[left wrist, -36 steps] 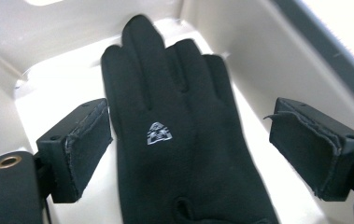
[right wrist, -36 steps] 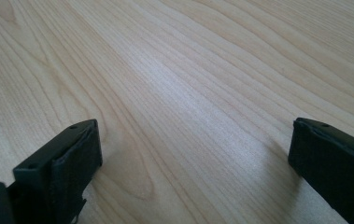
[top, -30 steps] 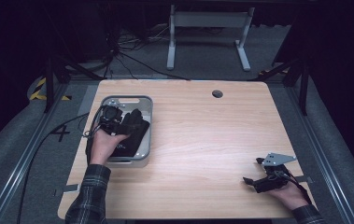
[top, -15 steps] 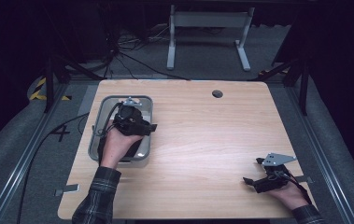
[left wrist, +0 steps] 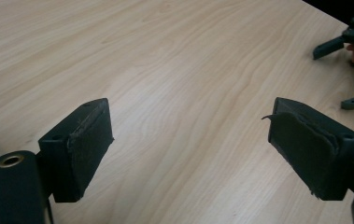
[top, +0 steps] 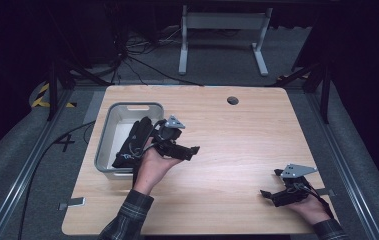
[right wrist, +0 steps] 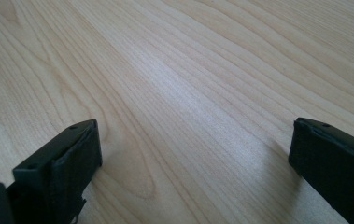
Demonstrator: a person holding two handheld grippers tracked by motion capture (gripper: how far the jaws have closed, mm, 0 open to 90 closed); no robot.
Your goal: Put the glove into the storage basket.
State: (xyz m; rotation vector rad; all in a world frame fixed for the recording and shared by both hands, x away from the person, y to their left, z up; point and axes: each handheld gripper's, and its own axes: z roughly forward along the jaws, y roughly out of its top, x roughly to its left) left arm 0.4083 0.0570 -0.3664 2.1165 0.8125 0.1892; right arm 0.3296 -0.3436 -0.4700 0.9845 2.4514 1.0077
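Apparently between steps, the left gripper hovers with jaws wide and empty just at 3 o'clock of the grey bin at the table's 9 o'clock side (contents unclear). The right gripper, equally wide and empty, rests at 4 o'clock. Next move likely calls for choosing a target.

No readable text — no labels, brands, numbers.

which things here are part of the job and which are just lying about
Part of the job:
- left gripper, fingers open, nothing between them
- grey bin beside it
- right gripper, open, low over the table

Just lying about:
- metal stand on the floor beyond the table
- cables on the floor
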